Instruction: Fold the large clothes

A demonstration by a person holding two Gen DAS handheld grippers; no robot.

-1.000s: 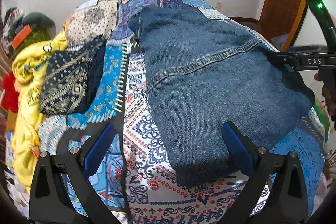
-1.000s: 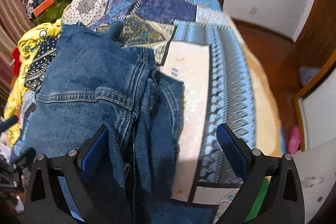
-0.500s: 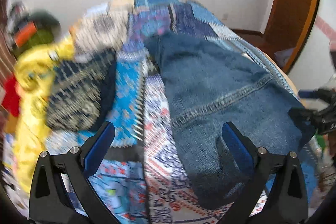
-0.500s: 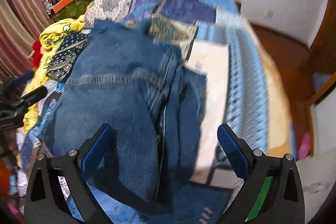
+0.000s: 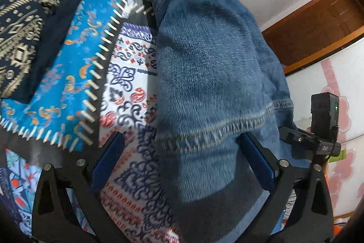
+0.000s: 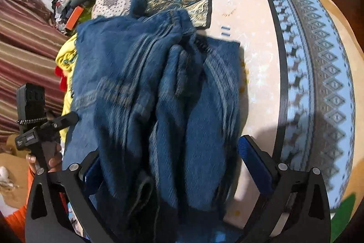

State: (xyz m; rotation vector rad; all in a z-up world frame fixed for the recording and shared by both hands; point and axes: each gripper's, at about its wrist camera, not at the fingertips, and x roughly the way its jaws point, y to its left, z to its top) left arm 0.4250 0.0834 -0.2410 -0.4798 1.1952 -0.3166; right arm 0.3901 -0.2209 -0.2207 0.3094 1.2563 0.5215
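From the left wrist, the left gripper (image 5: 182,158) has its blue-padded fingers spread wide, pinching nothing. The denim jeans (image 5: 211,74) lie along the patchwork bedspread (image 5: 68,74), a stitched seam crossing the cloth between the fingers; the right-hand finger (image 5: 257,161) sits against the denim's edge, though whether it presses in is hard to judge through the blur. Only this view shows the dark navy patterned garment (image 5: 25,33) lying left of the jeans, apart from them, and the wooden door frame (image 5: 314,24) against the white wall. The other gripper's body shows at the right edge.

From the right wrist, the right gripper (image 6: 177,163) is likewise spread, its fingers either side of the bunched, ridged folds of the jeans (image 6: 154,92), closed on nothing. This view alone shows the pale panel of the bedspread (image 6: 254,42) right of the denim, the yellow cloth (image 6: 66,56) behind it, and the striped curtain (image 6: 25,38). The left gripper, held by a hand (image 6: 52,158), appears at the left edge.
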